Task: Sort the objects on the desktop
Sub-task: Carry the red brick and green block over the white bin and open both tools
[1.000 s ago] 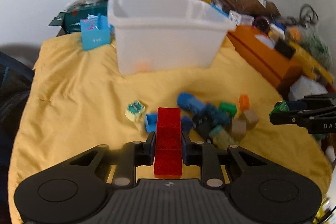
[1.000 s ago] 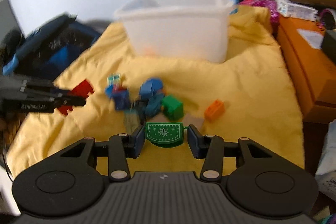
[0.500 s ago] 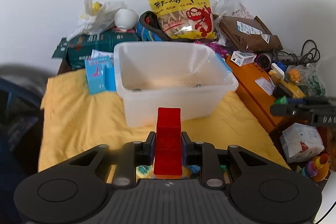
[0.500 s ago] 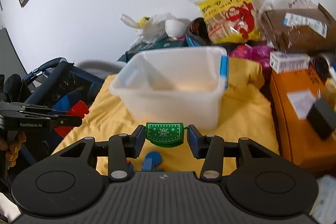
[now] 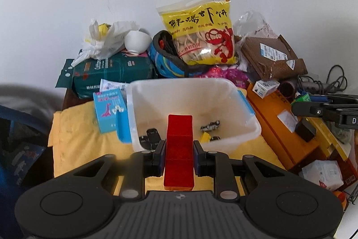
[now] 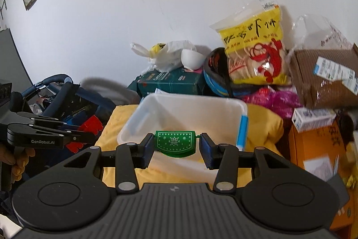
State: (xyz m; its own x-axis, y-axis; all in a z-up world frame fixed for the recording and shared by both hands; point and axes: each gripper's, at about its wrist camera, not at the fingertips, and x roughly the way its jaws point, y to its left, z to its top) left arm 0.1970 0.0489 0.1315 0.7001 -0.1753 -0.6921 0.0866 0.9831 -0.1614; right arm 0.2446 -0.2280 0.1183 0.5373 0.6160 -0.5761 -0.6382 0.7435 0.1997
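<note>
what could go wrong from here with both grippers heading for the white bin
1. The left gripper holds the long red block near its lower half, so it may tip as the grip eases and land outside the white bin.
2. The right gripper is nearing the same bin with the green piece; the two grippers could bump over it.
3. Dropped from this height, either piece might bounce off the small dark toys in the bin.

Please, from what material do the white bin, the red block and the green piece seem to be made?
White bin: likely plastic, translucent and slightly glossy, since light passes through its walls.
Red block, held in the left hand-held gripper: looks like matte plastic, with even colour and sharp edges.
Green piece, in the right hand-held gripper: probably glossy plastic with a printed white snowflake pattern.
</note>
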